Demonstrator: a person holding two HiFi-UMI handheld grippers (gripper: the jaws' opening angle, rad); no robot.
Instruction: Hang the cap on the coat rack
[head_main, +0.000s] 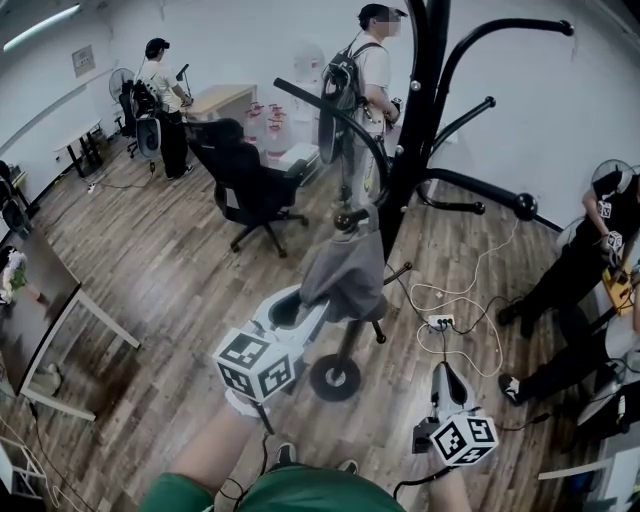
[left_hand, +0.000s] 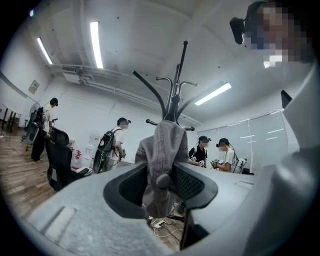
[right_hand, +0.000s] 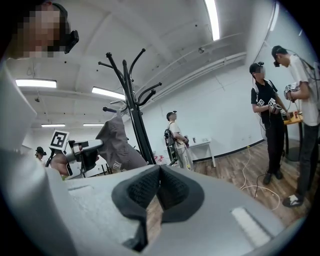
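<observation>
A grey cap (head_main: 345, 275) hangs from a low hook of the black coat rack (head_main: 415, 130). My left gripper (head_main: 312, 302) reaches up to it, jaws apart on either side of the cap's lower part and open. In the left gripper view the cap (left_hand: 162, 150) droops between the spread pads, with the rack (left_hand: 172, 100) right behind it. My right gripper (head_main: 446, 373) hangs low at the right, away from the rack, shut and empty. The right gripper view shows its jaws (right_hand: 159, 187) closed together, and the cap (right_hand: 117, 145) to the left beside the rack's pole (right_hand: 132, 100).
The rack's round base (head_main: 335, 378) stands just in front of me. A black office chair (head_main: 250, 180) is behind on the left, a dark table (head_main: 40, 310) at the far left. Cables and a power strip (head_main: 440, 322) lie on the wooden floor. Several people stand around.
</observation>
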